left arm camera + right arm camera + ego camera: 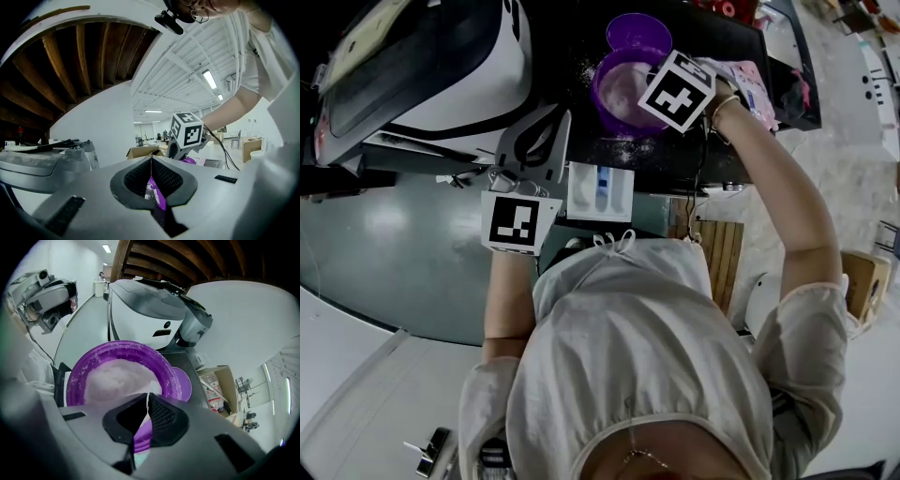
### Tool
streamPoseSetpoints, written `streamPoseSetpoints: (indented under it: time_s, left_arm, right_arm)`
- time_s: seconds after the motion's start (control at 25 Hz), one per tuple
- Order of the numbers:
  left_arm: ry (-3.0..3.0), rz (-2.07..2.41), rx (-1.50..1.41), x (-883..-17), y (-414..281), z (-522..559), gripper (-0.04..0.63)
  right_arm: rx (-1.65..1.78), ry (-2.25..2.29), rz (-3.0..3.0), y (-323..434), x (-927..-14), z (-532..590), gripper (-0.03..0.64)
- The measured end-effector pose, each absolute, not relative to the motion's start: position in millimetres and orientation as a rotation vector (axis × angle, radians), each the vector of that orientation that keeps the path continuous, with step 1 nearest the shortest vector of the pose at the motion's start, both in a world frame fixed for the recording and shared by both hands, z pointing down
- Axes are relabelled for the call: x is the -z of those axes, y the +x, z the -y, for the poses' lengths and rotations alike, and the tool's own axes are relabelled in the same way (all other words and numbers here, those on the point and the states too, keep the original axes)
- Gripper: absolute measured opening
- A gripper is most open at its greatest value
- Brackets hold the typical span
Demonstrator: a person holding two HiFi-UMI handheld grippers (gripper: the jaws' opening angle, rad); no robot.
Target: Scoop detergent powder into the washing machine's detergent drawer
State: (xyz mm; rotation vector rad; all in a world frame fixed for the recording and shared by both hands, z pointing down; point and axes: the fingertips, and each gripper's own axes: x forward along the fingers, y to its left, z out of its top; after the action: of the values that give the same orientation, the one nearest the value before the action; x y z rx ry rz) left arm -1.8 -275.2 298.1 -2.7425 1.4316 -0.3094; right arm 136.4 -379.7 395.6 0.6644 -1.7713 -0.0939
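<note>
A purple bowl [619, 89] of white detergent powder [115, 380] sits on a dark counter beside the washing machine [422, 66]. My right gripper [149, 398] is shut on the bowl's near rim, and its marker cube [677, 91] covers that rim in the head view. My left gripper [151, 161] is shut on a thin purple scoop [156, 196] dusted with powder. It is held just left of the open white detergent drawer [600, 190], jaws pointing toward the machine. The scoop's bowl end is hidden.
A purple lid [637, 30] lies behind the bowl. Spilled powder [628, 145] dusts the counter edge. A pink cloth [757, 89] lies at the right. A wooden slatted stand [719, 251] and a cardboard box [865, 281] stand on the floor at the right.
</note>
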Motion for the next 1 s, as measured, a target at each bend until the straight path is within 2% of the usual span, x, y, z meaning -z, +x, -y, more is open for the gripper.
streamPoseSetpoints:
  time_s: [0.48, 0.76, 1.0]
  left_arm:
    - [-2.729, -1.475, 0.307, -302, -17, 269, 0.021]
    - [-2.731, -1.472, 0.304, -306, -21, 263, 0.021]
    - [-2.736, -1.46, 0.308, -305, -23, 257, 0.022]
  right_arm:
    - [0.009, 0.537, 1.733, 125, -412, 367, 0.011]
    - [-0.334, 0.44, 1.743, 121, -431, 317, 0.011]
    - [-0.242, 0.504, 1.758, 126, -426, 335, 0.011]
